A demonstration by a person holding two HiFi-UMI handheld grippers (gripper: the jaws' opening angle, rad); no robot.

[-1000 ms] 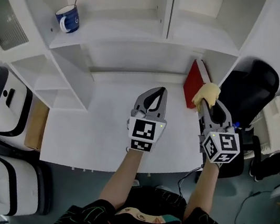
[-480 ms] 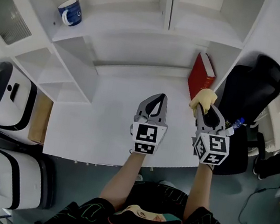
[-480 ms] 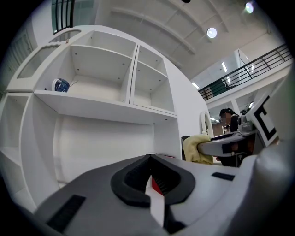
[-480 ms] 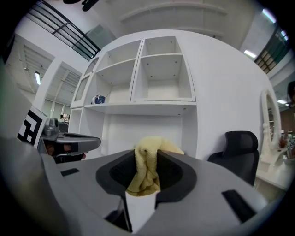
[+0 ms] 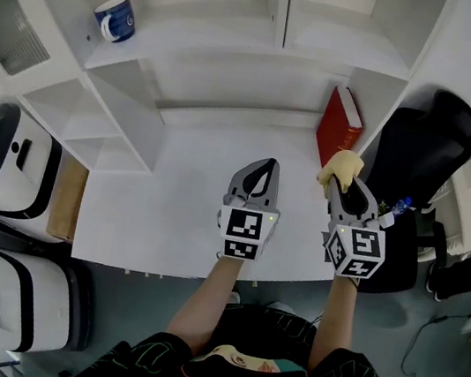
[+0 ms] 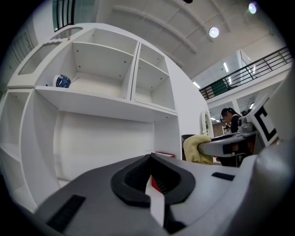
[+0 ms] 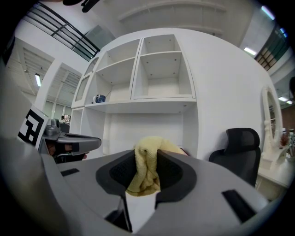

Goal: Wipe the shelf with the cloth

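My right gripper (image 5: 339, 179) is shut on a yellow cloth (image 5: 340, 166), which bunches up between its jaws (image 7: 146, 170). It hangs over the right part of the white desk (image 5: 178, 209), just in front of a red book (image 5: 337, 124). My left gripper (image 5: 258, 168) is shut with nothing in it, over the middle of the desk. The white shelf unit (image 5: 204, 53) rises behind the desk, and its compartments (image 7: 161, 73) show in the right gripper view. From the left gripper view the cloth (image 6: 197, 148) shows at the right.
A blue mug (image 5: 115, 18) with a stick in it stands on the upper left shelf. A black office chair (image 5: 425, 152) is right of the desk. Two white appliances (image 5: 1, 171) stand at the left. A person (image 6: 229, 117) is far off at the right.
Both grippers drew back toward the desk's front edge, away from the red book, over the first half second. Since then they have hardly moved. The cloth stays held.
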